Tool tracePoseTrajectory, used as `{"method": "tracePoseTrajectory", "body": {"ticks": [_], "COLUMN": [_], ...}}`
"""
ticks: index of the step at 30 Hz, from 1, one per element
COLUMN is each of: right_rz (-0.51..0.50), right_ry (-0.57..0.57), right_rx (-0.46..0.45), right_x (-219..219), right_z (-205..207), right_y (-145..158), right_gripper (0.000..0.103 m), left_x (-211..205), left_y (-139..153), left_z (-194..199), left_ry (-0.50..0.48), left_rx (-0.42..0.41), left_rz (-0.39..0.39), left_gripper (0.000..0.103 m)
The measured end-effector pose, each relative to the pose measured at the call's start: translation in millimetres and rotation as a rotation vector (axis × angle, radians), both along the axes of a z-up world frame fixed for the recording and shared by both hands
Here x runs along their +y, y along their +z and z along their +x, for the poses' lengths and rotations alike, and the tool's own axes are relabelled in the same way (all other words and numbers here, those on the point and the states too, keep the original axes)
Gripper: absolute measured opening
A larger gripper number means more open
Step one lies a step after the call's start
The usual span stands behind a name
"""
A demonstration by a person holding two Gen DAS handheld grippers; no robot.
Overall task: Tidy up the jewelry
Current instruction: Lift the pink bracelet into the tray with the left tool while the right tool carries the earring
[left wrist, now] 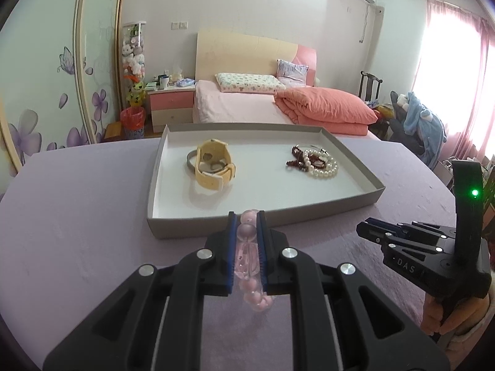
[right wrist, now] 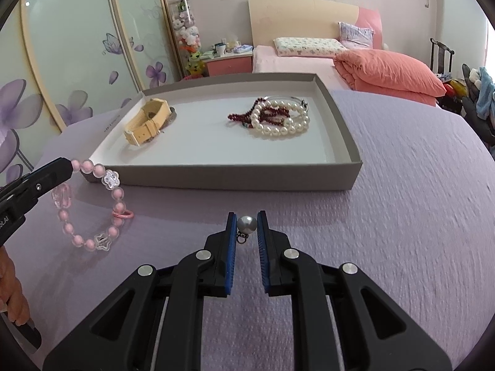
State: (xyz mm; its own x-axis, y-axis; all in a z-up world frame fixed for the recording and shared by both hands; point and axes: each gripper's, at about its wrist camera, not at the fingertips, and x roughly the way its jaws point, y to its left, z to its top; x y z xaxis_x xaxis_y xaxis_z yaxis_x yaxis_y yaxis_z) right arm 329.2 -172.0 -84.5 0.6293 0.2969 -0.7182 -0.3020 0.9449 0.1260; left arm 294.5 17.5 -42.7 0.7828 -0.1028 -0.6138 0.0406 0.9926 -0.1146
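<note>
Two hand-held grippers holding jewelry before the tray [right wrist: 346, 142].
Left hand-held gripper [left wrist: 246, 216] clamps the pink bead bracelet [right wrist: 92, 207], dangling above the bench [right wrist: 402, 232]; only the right view shows the right hand-held gripper [right wrist: 246, 216] pinching a silver pearl pendant [right wrist: 246, 224].

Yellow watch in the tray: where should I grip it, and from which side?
Grip the yellow watch across one run of its buckled strap, coming down from above. It lies as a closed loop on the tray floor with a grey bangle tucked against it, so a side approach would meet the tray wall. The strap's flat sides suit the pads; the case is bulkier.
</note>
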Motion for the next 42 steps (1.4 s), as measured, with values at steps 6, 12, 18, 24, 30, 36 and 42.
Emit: {"method": "tracePoseTrajectory", "body": {"ticks": [6,12,18,24,30,36,42], "right_rz": [0.018,0.032,0.038,0.035,0.035,0.04,0.022], "right_ry": [0.006,0.006,-0.001,-0.006,-0.008,-0.022,-0.026], "right_rx": [-0.036,-0.065,-0.093,-0.134,-0.177,-0.187,-0.185], "right_x": [1,3,4,7,13,19,28], "right_z": [-2,1,8,19,37,59,77], "right_y": [13,25,35,51,64,56,42], "right_gripper": [0.014,0.014,0.014,0.014,0.014,0.014,0.014], "left_x": [-2,-3,0,0,5,10,15], "left_y": [10,20,34,55,71,67,53], "left_z": [3,7,14,23,43,63,81], "left_ry": [-0.001,0.0,0.004,0.013,0.048,0.066,0.073], "left_rx": [-0.022,-0.046,-0.077,-0.119,-0.16,-0.162,-0.138], "left_rz": [-0.003,0.0,-0.005,0.01,0.008,-0.003,-0.011], "left_gripper": [0.013,0.013,0.013,0.013,0.013,0.013,0.013]}}
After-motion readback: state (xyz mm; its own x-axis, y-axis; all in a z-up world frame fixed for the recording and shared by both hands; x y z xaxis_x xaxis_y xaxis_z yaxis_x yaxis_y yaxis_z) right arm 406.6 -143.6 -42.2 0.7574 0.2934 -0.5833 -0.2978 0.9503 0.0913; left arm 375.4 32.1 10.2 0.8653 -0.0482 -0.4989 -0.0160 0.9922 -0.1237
